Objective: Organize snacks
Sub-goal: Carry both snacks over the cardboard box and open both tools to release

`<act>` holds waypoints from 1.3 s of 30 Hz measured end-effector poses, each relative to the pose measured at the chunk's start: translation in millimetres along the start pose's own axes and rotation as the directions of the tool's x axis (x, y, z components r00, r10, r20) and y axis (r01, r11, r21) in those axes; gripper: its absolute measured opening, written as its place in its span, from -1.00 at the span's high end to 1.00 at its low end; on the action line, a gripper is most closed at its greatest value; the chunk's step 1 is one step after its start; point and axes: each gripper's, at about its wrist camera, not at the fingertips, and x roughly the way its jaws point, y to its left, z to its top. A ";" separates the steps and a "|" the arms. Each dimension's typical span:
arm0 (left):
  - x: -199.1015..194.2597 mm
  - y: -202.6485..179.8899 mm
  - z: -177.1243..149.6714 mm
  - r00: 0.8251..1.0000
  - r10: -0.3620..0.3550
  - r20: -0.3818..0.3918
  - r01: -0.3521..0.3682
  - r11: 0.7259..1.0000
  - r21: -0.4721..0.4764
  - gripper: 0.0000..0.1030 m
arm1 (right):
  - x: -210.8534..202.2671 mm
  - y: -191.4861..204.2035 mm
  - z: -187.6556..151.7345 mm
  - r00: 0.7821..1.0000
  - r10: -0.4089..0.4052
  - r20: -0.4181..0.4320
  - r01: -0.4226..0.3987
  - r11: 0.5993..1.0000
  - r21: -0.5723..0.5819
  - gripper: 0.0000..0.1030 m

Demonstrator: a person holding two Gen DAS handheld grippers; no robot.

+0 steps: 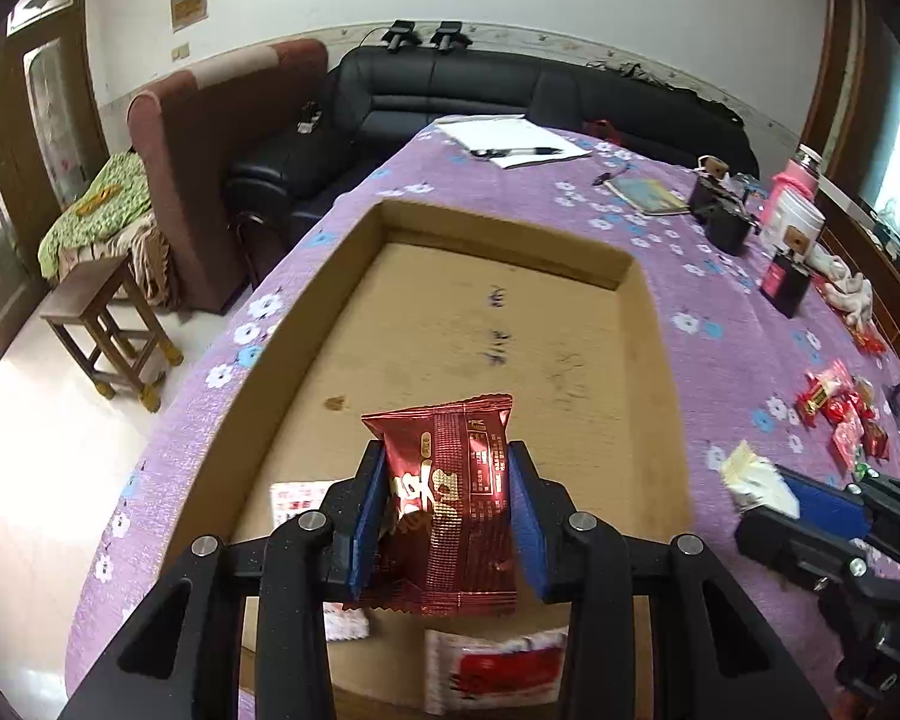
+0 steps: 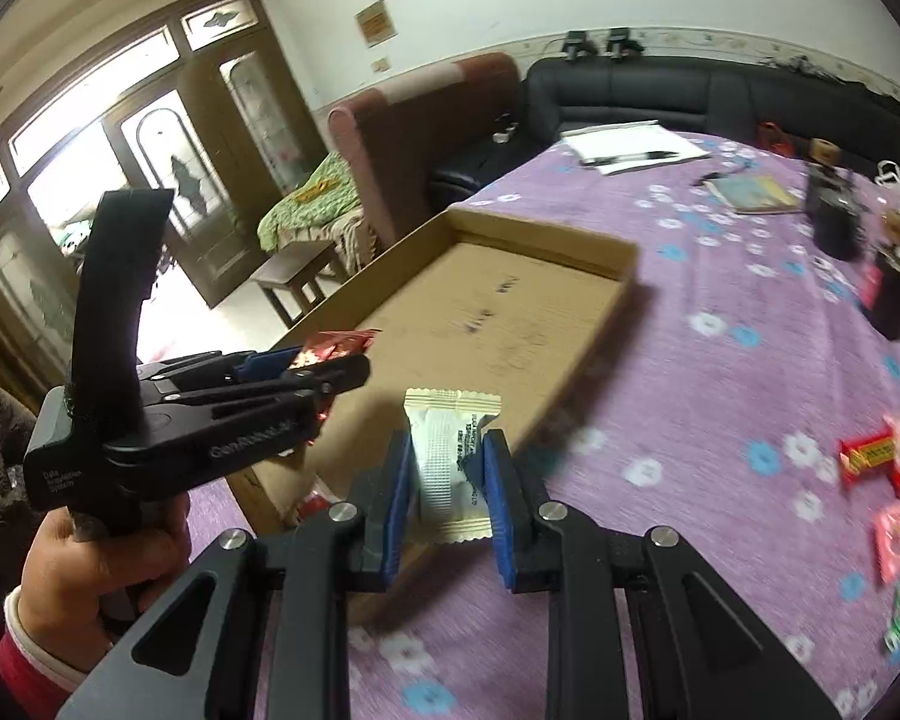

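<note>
Your left gripper [image 1: 447,513] clenched the red snack packet [image 1: 450,498], low centre over the cardboard tray [image 1: 660,324]. It could slip: crinkly foil, thin bite. Your right gripper [image 2: 447,501] clamped the white sachet [image 2: 447,456], which could snag the tray wall. Loose candies [image 2: 888,468] sat far right, grippers crowding.

red packet [image 1: 450,498]: dark red foil, gold print, crimped ends, held upright above the box's near end
white packet [image 2: 450,462]: cream-white wrapper, small dark print, crimped edges, held upright over the box's near right edge
box [image 1: 330,324]: shallow open cardboard tray, set on the purple flowered cloth; red-and-white packets [image 1: 498,669] lying flat at its near end
loose snacks [image 1: 840,408]: small red and pink wrapped pieces scattered on the cloth, right of the box
</note>
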 end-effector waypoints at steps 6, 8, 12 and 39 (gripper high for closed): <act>10.0 11.5 0.5 1.000 0.006 -0.020 -0.006 1.000 -0.012 0.20 | 27.6 16.5 6.0 0.999 0.001 -0.036 -0.003 0.999 -0.039 0.55; 14.0 12.5 0.5 0.999 0.008 -0.033 -0.008 1.000 -0.012 0.20 | 34.8 17.7 6.5 0.999 -0.004 -0.045 0.002 0.999 -0.048 0.55; 21.3 14.6 0.0 0.999 0.010 -0.052 -0.010 1.000 -0.015 0.20 | 44.2 17.5 5.9 0.998 -0.016 -0.060 0.013 0.999 -0.049 0.55; 38.2 19.0 4.7 0.994 -0.007 -0.111 0.000 0.998 -0.065 -0.19 | 56.5 11.5 4.2 0.995 -0.061 -0.077 0.057 0.997 -0.050 0.54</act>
